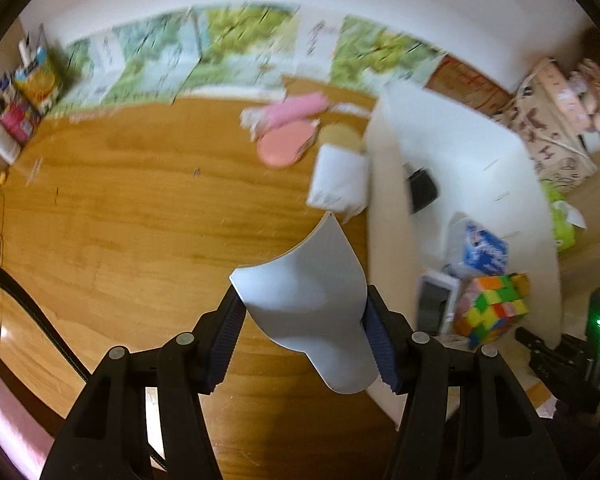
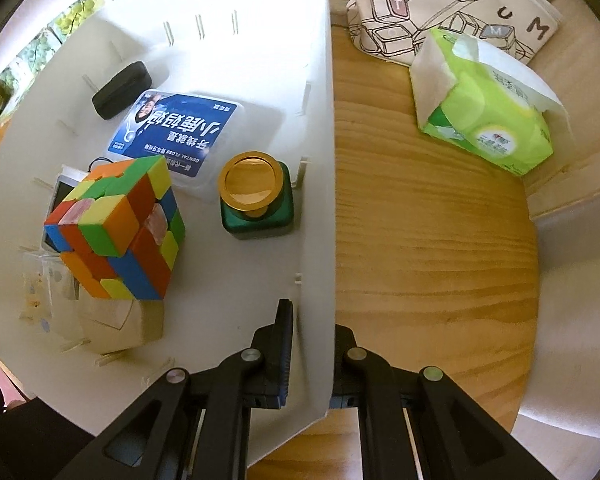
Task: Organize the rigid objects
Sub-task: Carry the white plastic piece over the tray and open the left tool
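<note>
My left gripper [image 1: 304, 336] is shut on a flat grey-white curved plate [image 1: 312, 300] and holds it above the wooden table [image 1: 140, 220], left of the white storage box [image 1: 460, 152]. My right gripper [image 2: 310, 344] is shut on the right wall of the white box [image 2: 316, 160]. Inside the box lie a colourful cube [image 2: 116, 228], a blue dental floss box [image 2: 176, 136], a green bottle with a gold cap [image 2: 256, 200], a black case [image 2: 120, 90] and a wooden block [image 2: 116, 324]. The cube also shows in the left wrist view [image 1: 492, 312].
A pink case [image 1: 284, 146], a pink roll [image 1: 296, 110] and a white packet [image 1: 338, 180] lie on the table beyond the plate. Cartons [image 1: 36, 76] stand at the far left. A green tissue pack [image 2: 484, 120] and a printed bag [image 2: 440, 4] sit right of the box.
</note>
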Tool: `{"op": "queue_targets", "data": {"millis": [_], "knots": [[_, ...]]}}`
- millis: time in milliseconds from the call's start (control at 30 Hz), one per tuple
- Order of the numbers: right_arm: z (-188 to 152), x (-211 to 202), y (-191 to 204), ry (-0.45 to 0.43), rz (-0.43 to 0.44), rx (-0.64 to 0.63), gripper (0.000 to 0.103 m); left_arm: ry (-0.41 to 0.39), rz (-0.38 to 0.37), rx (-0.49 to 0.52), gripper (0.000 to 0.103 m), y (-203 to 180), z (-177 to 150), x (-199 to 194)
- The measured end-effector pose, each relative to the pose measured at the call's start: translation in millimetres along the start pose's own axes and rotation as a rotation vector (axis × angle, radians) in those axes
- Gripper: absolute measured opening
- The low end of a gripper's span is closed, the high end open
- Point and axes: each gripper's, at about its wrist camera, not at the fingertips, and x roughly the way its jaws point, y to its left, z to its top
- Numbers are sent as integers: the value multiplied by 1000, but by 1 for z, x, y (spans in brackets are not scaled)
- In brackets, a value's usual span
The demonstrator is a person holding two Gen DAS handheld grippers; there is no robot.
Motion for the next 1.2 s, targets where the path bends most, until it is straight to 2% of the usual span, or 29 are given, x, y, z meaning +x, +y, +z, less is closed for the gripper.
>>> {"op": "queue_targets", "data": {"millis": [233,533,900,1200], "knots": [[0,-1,0,-9,4,9,11,-153,-83,127,62,-32,7,-22],[0,-7,4,-8,-1,15,11,-288,-215,305,62,-73,2,-45],[2,-7,9,2,-14,2,11,-324,-313,442,62,-116,-9,-44],[3,-7,11,0,-20,0,11,-302,-369,469,65,-130,-16,-43]]}}
